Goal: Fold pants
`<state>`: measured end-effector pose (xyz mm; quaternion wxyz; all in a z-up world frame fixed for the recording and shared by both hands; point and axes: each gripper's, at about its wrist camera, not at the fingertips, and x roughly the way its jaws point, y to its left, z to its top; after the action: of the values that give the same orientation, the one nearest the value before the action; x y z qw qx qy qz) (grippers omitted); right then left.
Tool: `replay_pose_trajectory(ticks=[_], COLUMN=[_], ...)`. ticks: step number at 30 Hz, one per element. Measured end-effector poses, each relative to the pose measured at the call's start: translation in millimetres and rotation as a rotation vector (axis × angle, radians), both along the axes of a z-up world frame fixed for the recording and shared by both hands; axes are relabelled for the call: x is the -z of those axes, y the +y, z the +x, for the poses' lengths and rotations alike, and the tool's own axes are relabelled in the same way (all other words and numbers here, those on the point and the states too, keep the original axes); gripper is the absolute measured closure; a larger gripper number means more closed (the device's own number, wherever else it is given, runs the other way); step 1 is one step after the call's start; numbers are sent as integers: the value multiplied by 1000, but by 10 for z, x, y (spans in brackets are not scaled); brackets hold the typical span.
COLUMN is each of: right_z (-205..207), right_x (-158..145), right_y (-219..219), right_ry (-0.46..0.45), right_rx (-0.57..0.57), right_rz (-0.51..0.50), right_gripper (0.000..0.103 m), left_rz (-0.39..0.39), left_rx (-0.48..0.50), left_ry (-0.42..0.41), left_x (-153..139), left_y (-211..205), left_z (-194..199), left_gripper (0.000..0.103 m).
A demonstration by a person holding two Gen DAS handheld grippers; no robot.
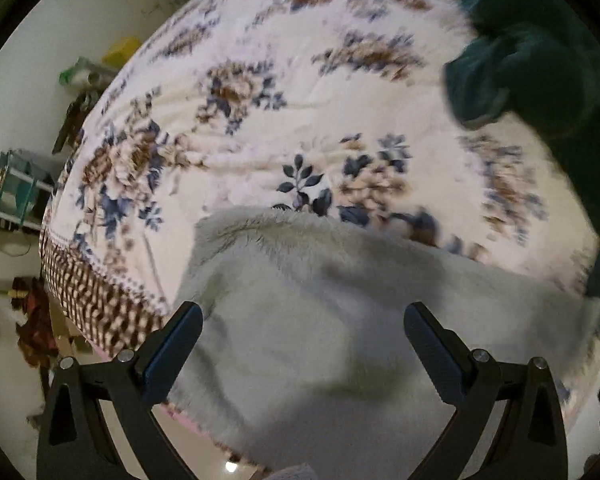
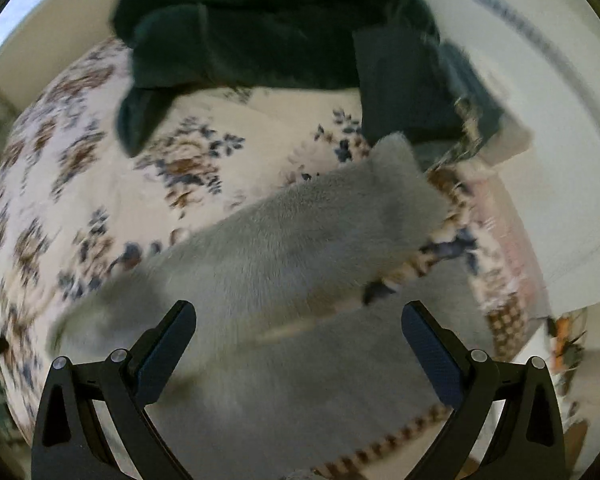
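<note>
Left wrist view first: at the far left edge of the frame stands one teal shelf rack, with one yellow thing above it in the upper left, too blurred to name. No brand, label or writing can be read anywhere. Filling the middle is the bed under its floral cover. My left claw is spread wide at the bottom centre, gripping nothing, and the one pair of pale fuzzy pants lies beneath and between its tips, at the bed's near edge. At the upper right sits one dark green garment.

Right wrist view: the bed fills the left and centre, with the dark green garment across the top. The pants run from lower left up to the right of centre. My right claw hangs over them at the bottom, spread wide and empty.
</note>
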<state>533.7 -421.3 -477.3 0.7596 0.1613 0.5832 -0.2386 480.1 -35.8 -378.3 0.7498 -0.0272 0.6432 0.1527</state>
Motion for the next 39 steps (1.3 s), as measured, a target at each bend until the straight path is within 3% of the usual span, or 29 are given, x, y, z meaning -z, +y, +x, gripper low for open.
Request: replay_pose_trajectory(ticks=[5,9,14,15,17,18,19,20,21,26,28,32,36,39], right_z=[786,1083,1258,1281,1307,1319,1325,1322,1303,955,675,36,-870,-1488], right_x=[1213,1915,2521,2621,2778,2800,2786,2752,2704,2255,1983,1366,929,922], right_y=[-500,-757,-996,-1024,-1044,-1038,-1013,-981,-941,-740,-677,-720,-906,-982], right_ry=[92,168,217,230,249,241,226,219,207,88,23,-85,-139,-93], right_rx=[126,221,360,383,413,408,391,366,344,233,211,200,199,196], right_rz=[61,76,162,178,201,197,176,148,121,76,84,115,126,141], right_gripper=[0,0,4,11,25,36,56,69,89,93,94,94,94,94], left_rz=[-89,-198,-301,-306,-296,-289,-278,-281,-307,-384,-416,-460,-536,-555], left_rx=[-183,-363,-543,-550,-532,-517,-497,-485,-472,-410,-361,-302,-364,-428], left_ry=[154,205,243,248,229,214,194,176,141,-8,-75,-178,-191,-165], left_x=[1037,1584,1998,2047,2032,1987,1904,1852,1756,1146,731,219,166,308], left_y=[315,576,805,816,808,803,798,804,815,789,722,773,807,863], left_z=[556,790,791,778,737,711,659,620,538,23,-297,-971,-1607,-2249], left_gripper=[0,11,34,36,63,72,93,96,97,98,98,98,98,98])
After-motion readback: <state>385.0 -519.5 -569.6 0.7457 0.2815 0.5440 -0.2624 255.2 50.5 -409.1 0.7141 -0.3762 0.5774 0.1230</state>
